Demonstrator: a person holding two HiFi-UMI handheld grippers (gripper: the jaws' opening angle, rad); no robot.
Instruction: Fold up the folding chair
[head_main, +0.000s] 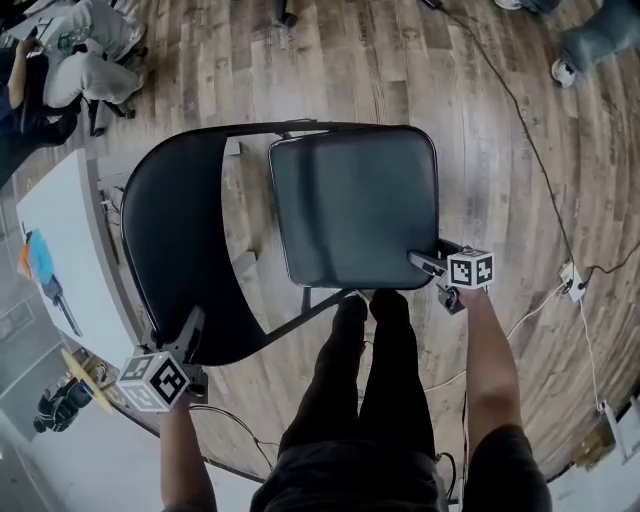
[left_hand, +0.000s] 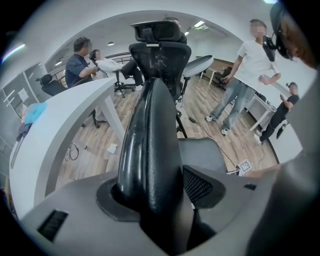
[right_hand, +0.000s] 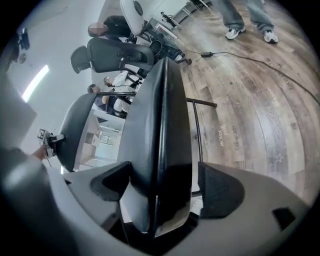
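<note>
Looking steeply down on a black folding chair, standing unfolded on wood floor. Clamping the top rim of the chair's curved backrest with the left gripper, its jaws closed tight on it. Pinching the near corner of the chair's seat firmly with the right gripper. Losing most of the chair's frame beneath seat and backrest. Catching only part of a white desk beside the backrest, cut off at the edge.
</note>
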